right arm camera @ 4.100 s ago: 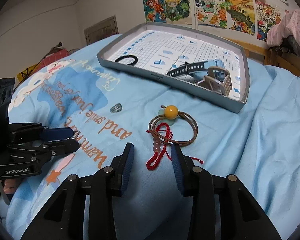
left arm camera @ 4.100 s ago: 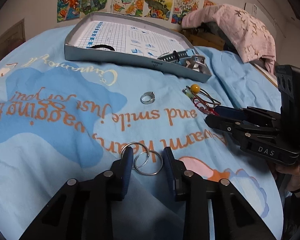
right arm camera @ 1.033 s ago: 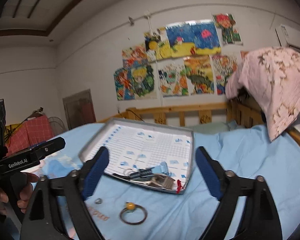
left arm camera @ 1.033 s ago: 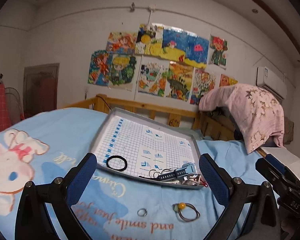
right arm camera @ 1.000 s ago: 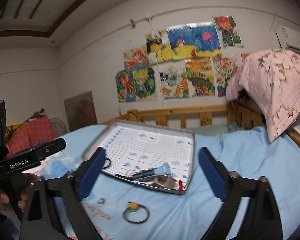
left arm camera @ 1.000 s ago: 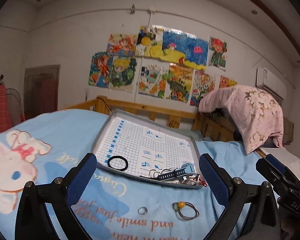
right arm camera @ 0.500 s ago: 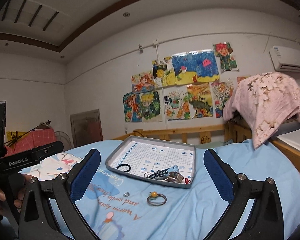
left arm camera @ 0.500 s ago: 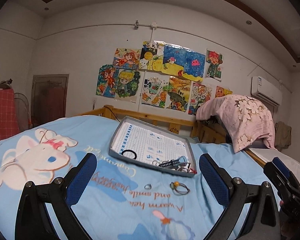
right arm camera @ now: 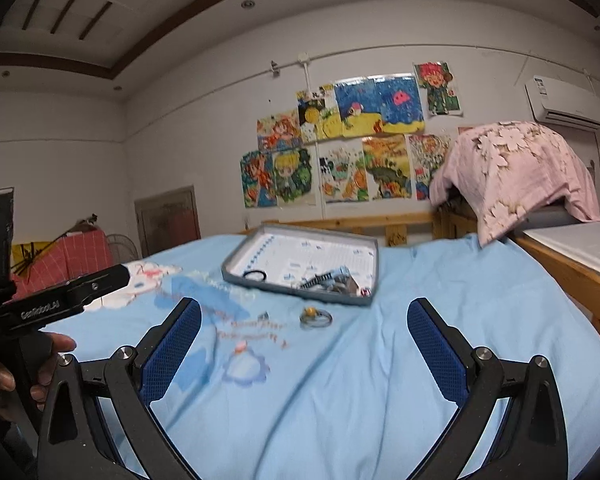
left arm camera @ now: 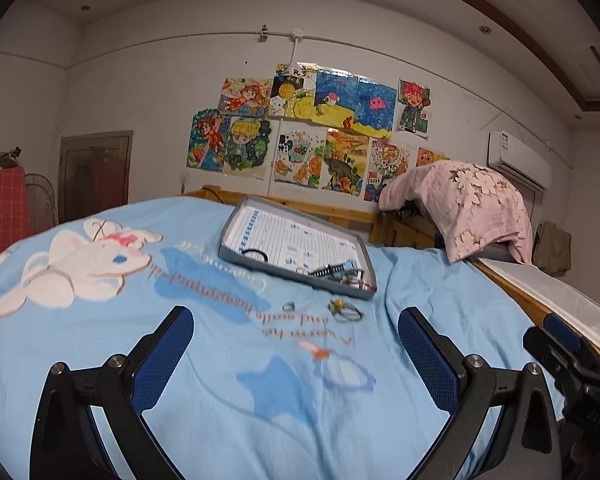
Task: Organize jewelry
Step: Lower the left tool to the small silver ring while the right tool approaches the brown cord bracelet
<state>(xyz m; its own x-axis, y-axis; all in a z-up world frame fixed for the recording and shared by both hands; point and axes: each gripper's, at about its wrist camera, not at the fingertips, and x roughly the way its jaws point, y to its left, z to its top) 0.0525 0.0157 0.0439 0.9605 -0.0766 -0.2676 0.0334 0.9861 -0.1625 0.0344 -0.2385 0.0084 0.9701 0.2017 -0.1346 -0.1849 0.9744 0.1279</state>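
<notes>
In the left wrist view, we are holding the left gripper [left arm camera: 296, 344] spread wide and empty, well apart from the gray tray [left arm camera: 260, 261]. The small ring [left arm camera: 289, 306] and the beaded bangle [left arm camera: 346, 311] are lying on the blue bedsheet [left arm camera: 220, 408] just before the tray.

In the right wrist view, we are keeping the right gripper [right arm camera: 304, 338] released too. The soft sheet is risking a missed pinch on such thin pieces
</notes>
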